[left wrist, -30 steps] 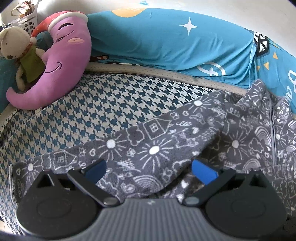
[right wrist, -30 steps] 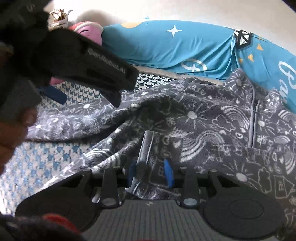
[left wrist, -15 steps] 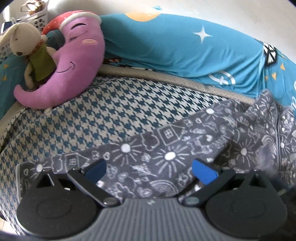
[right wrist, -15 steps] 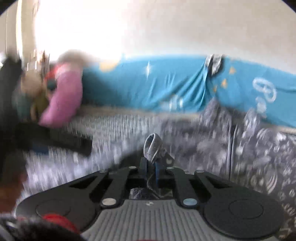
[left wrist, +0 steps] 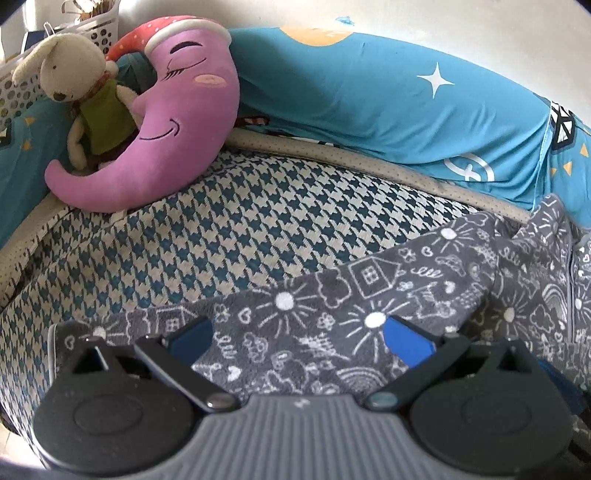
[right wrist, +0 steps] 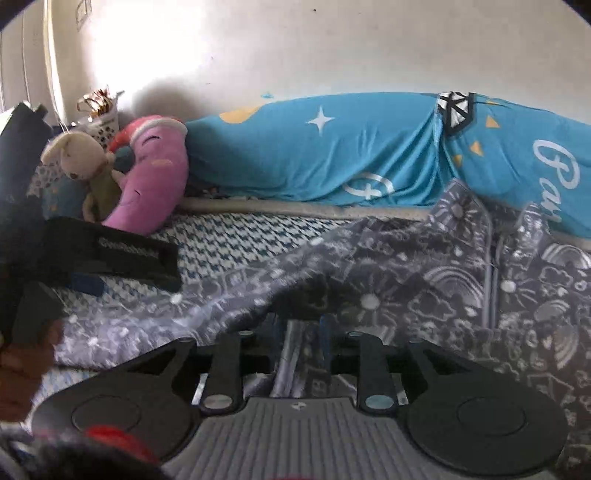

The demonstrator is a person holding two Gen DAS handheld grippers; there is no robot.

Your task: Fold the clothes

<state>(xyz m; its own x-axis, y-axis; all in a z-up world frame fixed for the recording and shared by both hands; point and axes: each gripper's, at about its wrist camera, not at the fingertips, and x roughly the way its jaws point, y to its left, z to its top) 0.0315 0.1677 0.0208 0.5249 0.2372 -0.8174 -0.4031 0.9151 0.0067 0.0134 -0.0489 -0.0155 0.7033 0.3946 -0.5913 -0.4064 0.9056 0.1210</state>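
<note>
A dark grey garment [left wrist: 332,314] printed with white doodles lies spread on the houndstooth bed cover [left wrist: 221,236], one sleeve reaching to the left. My left gripper [left wrist: 298,341] hovers open just over that sleeve, with nothing between its blue pads. In the right wrist view the same garment [right wrist: 443,295] shows its zip front on the right. My right gripper [right wrist: 301,328] is shut on a grey ribbed cuff [right wrist: 291,347], and cloth drapes up to the left from it. The left gripper's black body [right wrist: 122,254] and a person's hand [right wrist: 26,354] sit at the left edge.
A purple moon pillow [left wrist: 177,122] and a rabbit toy [left wrist: 70,74] lean at the bed's far left corner. A long blue star-print bolster [left wrist: 388,107] runs along the wall behind. A white basket [left wrist: 92,26] stands behind the toys.
My right gripper closed on the cuff, swung up with it, and has come back down over the garment's body. The left gripper stayed open and drifted slightly along the sleeve.
</note>
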